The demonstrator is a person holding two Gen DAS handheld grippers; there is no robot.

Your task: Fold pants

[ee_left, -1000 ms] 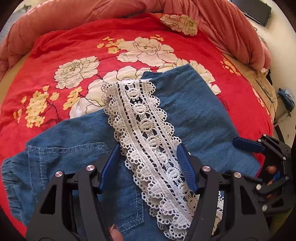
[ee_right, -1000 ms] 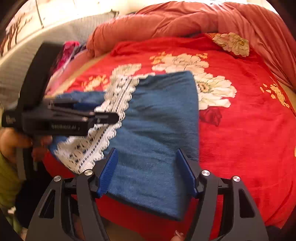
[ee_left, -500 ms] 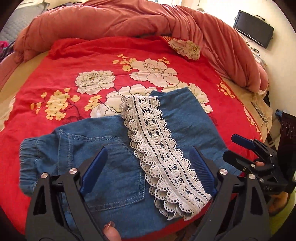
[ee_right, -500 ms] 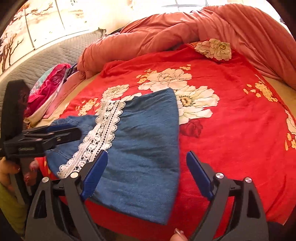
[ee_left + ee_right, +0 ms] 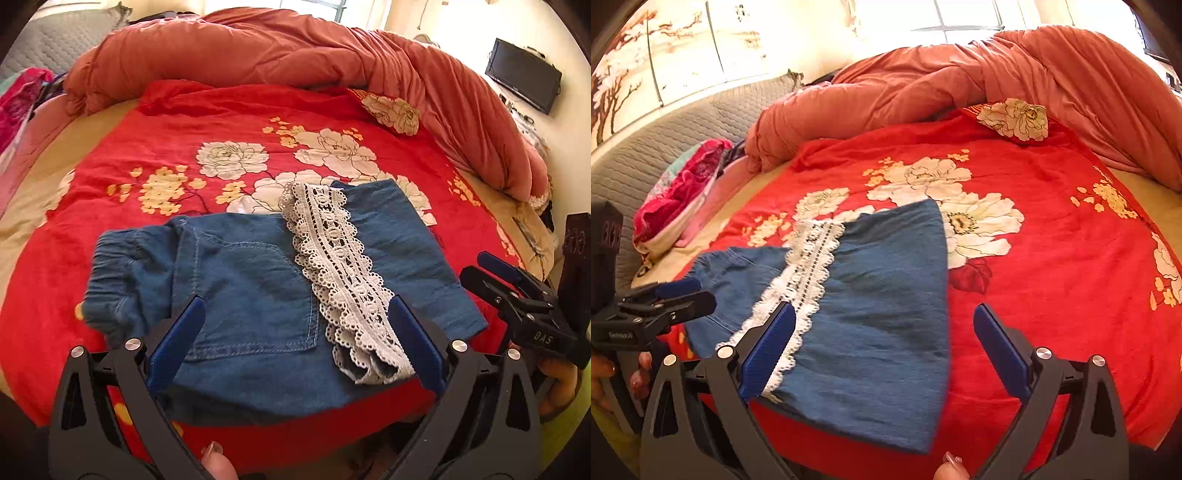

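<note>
Now the pants point(image 5: 255, 295) lie folded on the red blanket point(image 5: 166, 122) near the bed's front edge, lace trim point(image 5: 340, 266) running across them. Both grippers hover apart from the denim with fingers spread, grasping nothing: left gripper point(image 5: 295, 336) over the pocket, right gripper point(image 5: 884, 354) over the leg.

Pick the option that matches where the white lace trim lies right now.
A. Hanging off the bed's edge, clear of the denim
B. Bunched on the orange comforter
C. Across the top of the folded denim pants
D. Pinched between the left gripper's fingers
C: the white lace trim lies as a band across the denim pants, with both the left gripper and right gripper open and holding nothing.
</note>
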